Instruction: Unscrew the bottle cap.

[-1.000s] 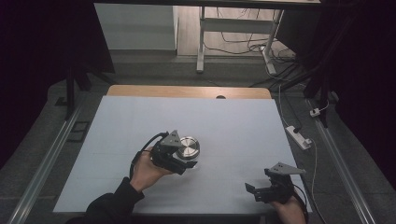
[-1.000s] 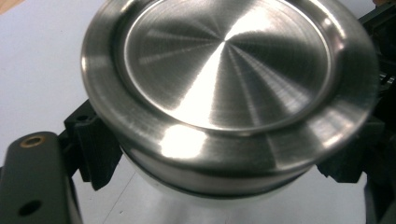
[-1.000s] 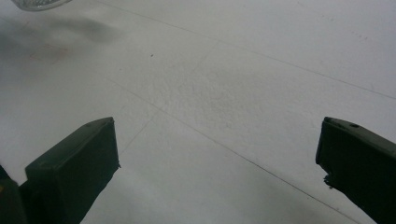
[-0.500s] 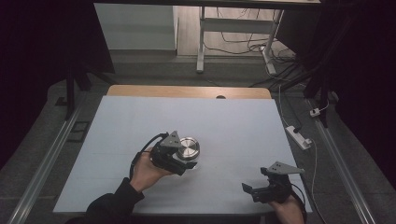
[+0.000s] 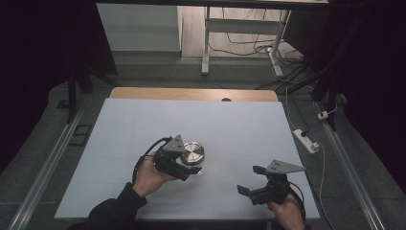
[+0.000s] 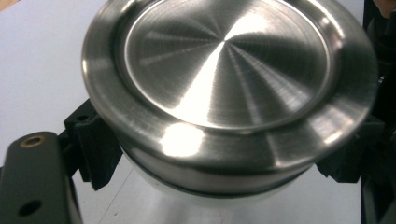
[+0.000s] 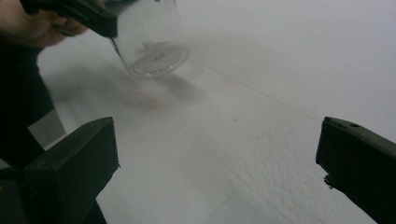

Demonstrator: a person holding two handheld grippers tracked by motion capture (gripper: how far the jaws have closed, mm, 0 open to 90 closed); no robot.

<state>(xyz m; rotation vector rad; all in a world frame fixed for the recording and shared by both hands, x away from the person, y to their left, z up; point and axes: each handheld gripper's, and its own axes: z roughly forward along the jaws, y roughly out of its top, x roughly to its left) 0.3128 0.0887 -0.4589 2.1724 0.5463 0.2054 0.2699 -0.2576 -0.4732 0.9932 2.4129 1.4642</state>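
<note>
A clear glass jar (image 7: 149,42) with a brushed steel lid (image 5: 193,153) is left of the table's centre. My left gripper (image 5: 190,164) is shut on it, coming in from the left. In the left gripper view the black jaws clamp the glass just under the lid (image 6: 224,79), which looks tilted. Whether the jar's base rests on the table I cannot tell. My right gripper (image 5: 250,179) is near the front right edge, open wide and pointing toward the jar. Nothing is between its jaws (image 7: 219,168).
The white table top (image 5: 143,124) has a wooden strip (image 5: 191,93) along its far edge. A white power strip (image 5: 306,140) lies on the floor to the right, and a metal rail (image 5: 43,177) runs along the left. Desk legs and cables stand beyond the table.
My right gripper has lifted a little and shifted slightly left toward the jar. The left gripper and the jar have stayed in place.
</note>
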